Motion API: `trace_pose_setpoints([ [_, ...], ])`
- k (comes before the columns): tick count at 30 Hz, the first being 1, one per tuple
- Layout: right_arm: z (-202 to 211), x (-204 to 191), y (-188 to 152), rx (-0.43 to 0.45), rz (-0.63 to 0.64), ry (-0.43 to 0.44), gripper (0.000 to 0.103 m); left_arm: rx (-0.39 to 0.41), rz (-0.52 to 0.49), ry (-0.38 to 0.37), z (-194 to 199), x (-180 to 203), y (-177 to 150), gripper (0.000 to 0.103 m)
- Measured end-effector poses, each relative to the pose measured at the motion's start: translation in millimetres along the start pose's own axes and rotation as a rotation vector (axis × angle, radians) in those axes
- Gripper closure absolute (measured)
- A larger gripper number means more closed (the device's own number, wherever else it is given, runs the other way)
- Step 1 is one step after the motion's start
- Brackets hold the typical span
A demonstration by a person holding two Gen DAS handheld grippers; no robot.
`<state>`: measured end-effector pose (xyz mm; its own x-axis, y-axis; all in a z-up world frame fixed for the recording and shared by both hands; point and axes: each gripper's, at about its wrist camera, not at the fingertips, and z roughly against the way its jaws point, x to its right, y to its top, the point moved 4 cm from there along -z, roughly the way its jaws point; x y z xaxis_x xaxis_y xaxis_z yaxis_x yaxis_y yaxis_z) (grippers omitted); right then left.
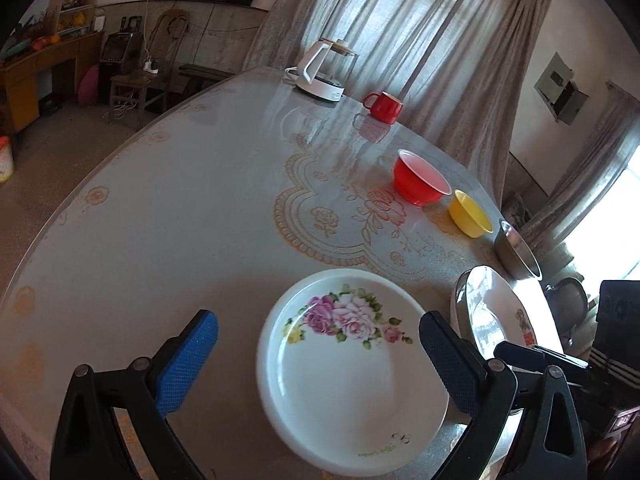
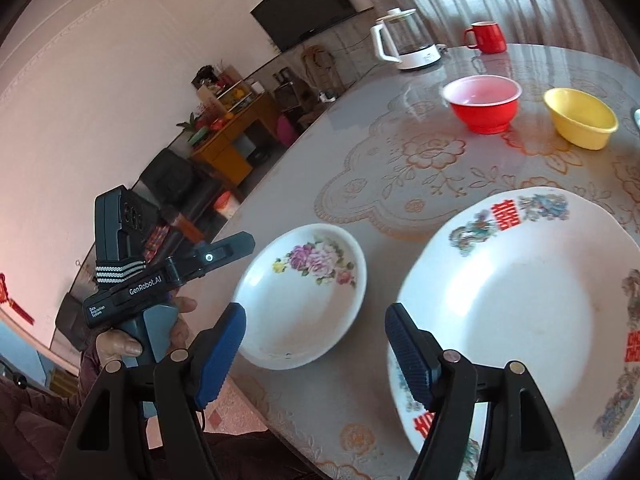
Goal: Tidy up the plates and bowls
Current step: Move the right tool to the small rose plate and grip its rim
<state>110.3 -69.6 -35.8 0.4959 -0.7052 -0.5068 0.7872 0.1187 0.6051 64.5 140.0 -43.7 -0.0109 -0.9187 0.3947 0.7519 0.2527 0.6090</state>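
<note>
We find the left gripper (image 1: 318, 360) with its jaws spread wide and holding nothing; the small rose-patterned plate (image 1: 352, 372) lies on the table (image 1: 160, 220) beneath the gap, nearer the right jaw, its rim under that jaw's tip. The right gripper (image 2: 316, 354) likewise stands wide open and empty, with the rose-patterned plate ahead of the gap, toward its left jaw, and the large plate (image 2: 520, 312) with red characters under its right jaw. Whether either jaw touches a rim we cannot tell. Further out we note a red bowl (image 2: 482, 102), a yellow bowl (image 2: 580, 118), a steel bowl (image 1: 516, 252), a red mug (image 1: 384, 107) and a white kettle (image 1: 320, 72)
</note>
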Motion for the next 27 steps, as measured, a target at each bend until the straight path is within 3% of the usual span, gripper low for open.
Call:
trace_pose_setpoints([
  [4,-25.1,-9.5,4.1,-0.057,0.056,-0.005,0.023,-0.014,0.008,0.001,2.1,-13.9,-8.7,0.005],
  [8,-43.3,-9.8,13.2,-0.088,0.092,-0.029,0.023,-0.042,-0.008,-0.032,2.7,-18.9,-17.7,0.025],
  [16,-81.0,-4.9,26.0,-0.168,0.15,-0.102,0.022,-0.087,-0.022,-0.047,-2.7,-22.0,-33.8,0.044],
  [17,-85.3,-4.8,26.8,-0.18,0.156,-0.107,0.022,-0.091,-0.034,-0.053,-2.0,-21.3,-34.9,0.056],
  [19,-91.6,-3.4,27.9,-0.202,0.156,-0.109,0.022,-0.087,-0.045,-0.081,-0.9,-18.3,-37.8,0.066],
  [23,-94.6,-1.5,29.3,-0.21,0.148,-0.102,0.02,-0.072,-0.083,-0.082,-0.6,-12.2,-47.2,0.069],
  [27,-95.1,-3.8,27.6,-0.217,0.176,-0.106,0.02,-0.054,-0.035,-0.087,1.8,-17.0,-47.8,0.07],
])
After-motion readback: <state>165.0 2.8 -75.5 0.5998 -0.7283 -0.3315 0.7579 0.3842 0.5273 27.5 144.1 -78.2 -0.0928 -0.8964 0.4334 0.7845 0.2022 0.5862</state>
